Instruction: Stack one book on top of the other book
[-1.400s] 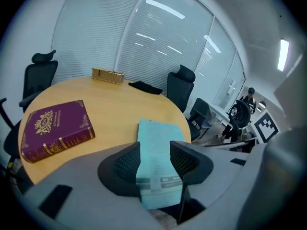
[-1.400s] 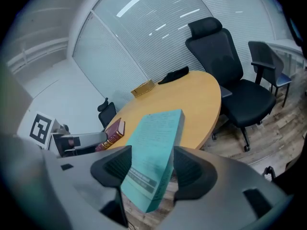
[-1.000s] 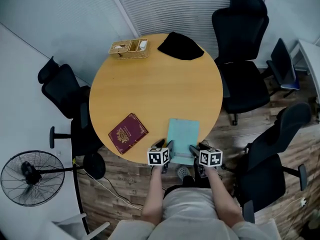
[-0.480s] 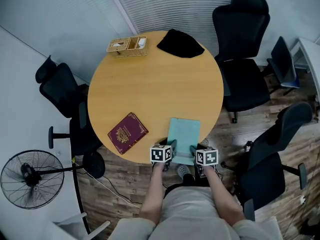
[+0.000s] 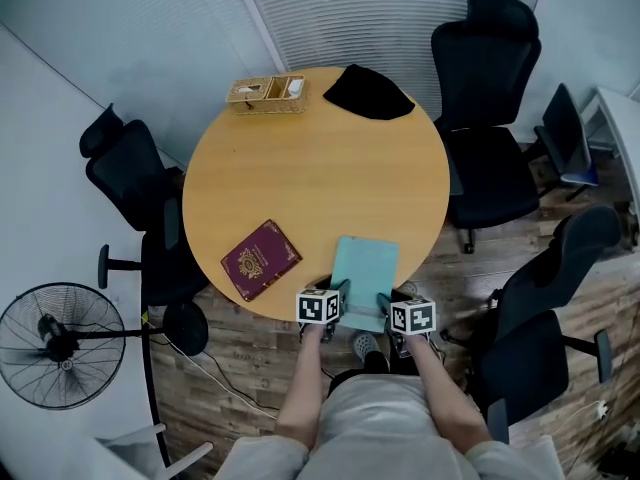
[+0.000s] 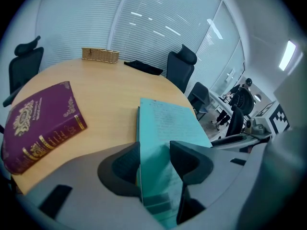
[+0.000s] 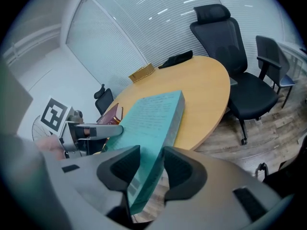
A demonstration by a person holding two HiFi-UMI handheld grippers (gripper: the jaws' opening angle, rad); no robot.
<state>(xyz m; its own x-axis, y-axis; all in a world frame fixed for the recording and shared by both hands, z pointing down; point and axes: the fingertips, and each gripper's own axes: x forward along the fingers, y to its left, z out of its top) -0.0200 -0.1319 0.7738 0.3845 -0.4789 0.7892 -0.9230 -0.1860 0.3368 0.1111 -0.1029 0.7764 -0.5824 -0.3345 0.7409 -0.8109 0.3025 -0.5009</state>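
Partly, left tongs (image 5: 341, 291) and right tongs (image 5: 386, 302) hide book (image 5: 366, 266).

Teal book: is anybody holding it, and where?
Yes. The left gripper and the right gripper both clamp the teal book at its near end, one at each corner.
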